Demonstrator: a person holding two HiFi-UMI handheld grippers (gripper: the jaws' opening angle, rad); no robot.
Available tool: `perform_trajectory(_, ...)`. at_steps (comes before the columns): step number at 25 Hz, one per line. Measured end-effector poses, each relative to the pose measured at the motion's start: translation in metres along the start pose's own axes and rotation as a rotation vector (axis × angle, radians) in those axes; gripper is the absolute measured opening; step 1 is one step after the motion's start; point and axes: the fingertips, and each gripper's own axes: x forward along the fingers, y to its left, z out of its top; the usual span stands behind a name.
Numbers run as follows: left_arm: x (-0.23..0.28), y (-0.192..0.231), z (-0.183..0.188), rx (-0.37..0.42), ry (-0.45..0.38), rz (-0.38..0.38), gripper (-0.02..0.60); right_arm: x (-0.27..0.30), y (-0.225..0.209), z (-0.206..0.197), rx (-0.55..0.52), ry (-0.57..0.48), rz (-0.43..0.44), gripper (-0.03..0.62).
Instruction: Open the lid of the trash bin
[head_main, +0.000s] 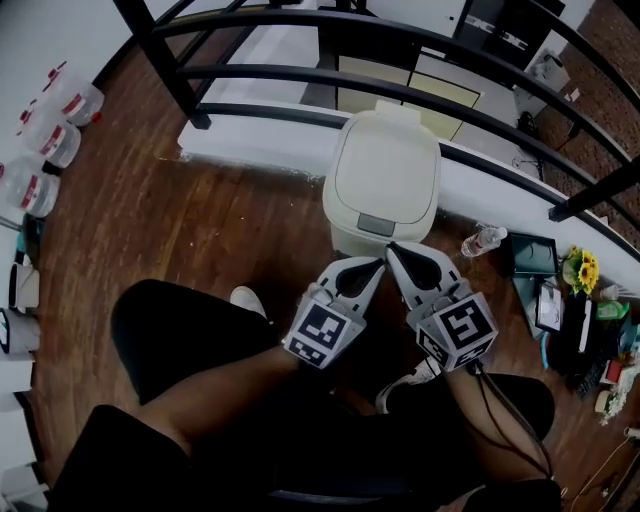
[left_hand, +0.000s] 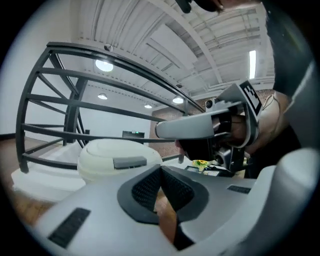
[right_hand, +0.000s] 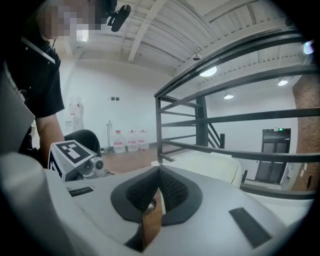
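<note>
A cream trash bin (head_main: 383, 180) stands on the wood floor against the low white ledge. Its lid is down, with a grey push tab (head_main: 376, 225) at the near edge. In the head view my left gripper (head_main: 377, 262) and right gripper (head_main: 393, 247) are side by side just in front of the bin, both shut on nothing, with the tips close to the tab. The left gripper view has the bin (left_hand: 117, 159) ahead, beyond the shut left gripper (left_hand: 160, 170), and the right gripper's finger (left_hand: 192, 128) crossing above. In the right gripper view, the bin lid (right_hand: 207, 164) lies beyond the shut right gripper (right_hand: 159, 172).
A black metal railing (head_main: 400, 95) runs behind the bin on the white ledge (head_main: 250, 140). Water jugs (head_main: 45, 140) line the left wall. A plastic bottle (head_main: 483, 240) and clutter with yellow flowers (head_main: 580, 270) lie at right. The person's legs and shoes (head_main: 248, 300) are below.
</note>
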Motion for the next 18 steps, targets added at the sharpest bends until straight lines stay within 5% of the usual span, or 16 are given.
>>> perform_trajectory(5,0.012,0.0,-0.053,-0.141,0.173,-0.028,0.032,0.01,0.011,-0.042,-0.038,0.097,0.007,0.021)
perform_trajectory(14,0.033,0.03,-0.145,-0.04,0.396,-0.011,0.032,0.023,0.036,-0.112,-0.146,0.285,0.159,0.021)
perform_trajectory(18,0.043,0.052,-0.18,-0.108,0.439,0.069,0.032,0.042,0.031,-0.131,-0.089,0.269,0.109,0.021)
